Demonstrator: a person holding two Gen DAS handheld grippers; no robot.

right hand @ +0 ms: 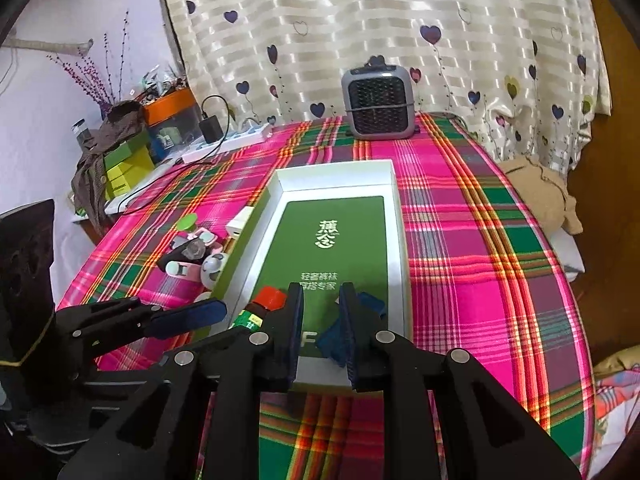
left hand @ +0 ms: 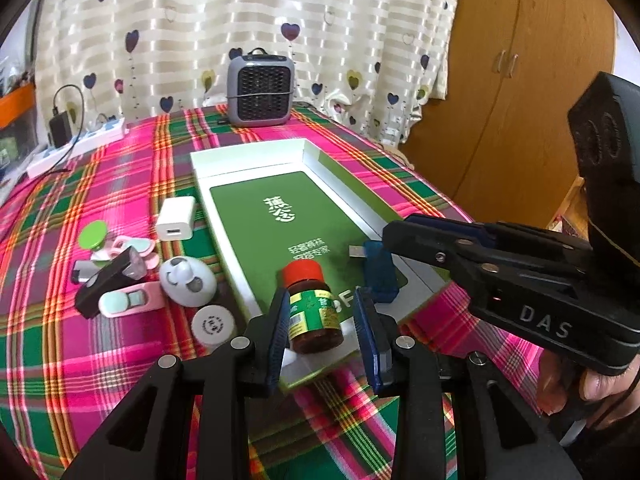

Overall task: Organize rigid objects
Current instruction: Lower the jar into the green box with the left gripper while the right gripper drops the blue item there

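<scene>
A white-rimmed tray (left hand: 248, 152) (right hand: 332, 168) with a green floor lies on the plaid cloth. In its near end stands a brown bottle (left hand: 316, 316) (right hand: 272, 298) with a red cap. My left gripper (left hand: 320, 300) (right hand: 216, 312) is open around the bottle; a gap shows at the right pad. To the bottle's right a blue USB stick (left hand: 378, 276) (right hand: 332, 338) rests on the tray floor. My right gripper (right hand: 320, 296) (left hand: 394, 232) hangs over the stick with a narrow gap; the stick is by the right finger, clear of the left one.
Left of the tray sit a white charger (left hand: 176, 218), a green disc (left hand: 92, 234), a panda-faced egg (left hand: 188, 280), a white cap (left hand: 212, 324), pink clips (left hand: 128, 300) and a black piece (left hand: 108, 280). A grey heater (left hand: 260, 88) and power strip (left hand: 80, 148) stand at the back.
</scene>
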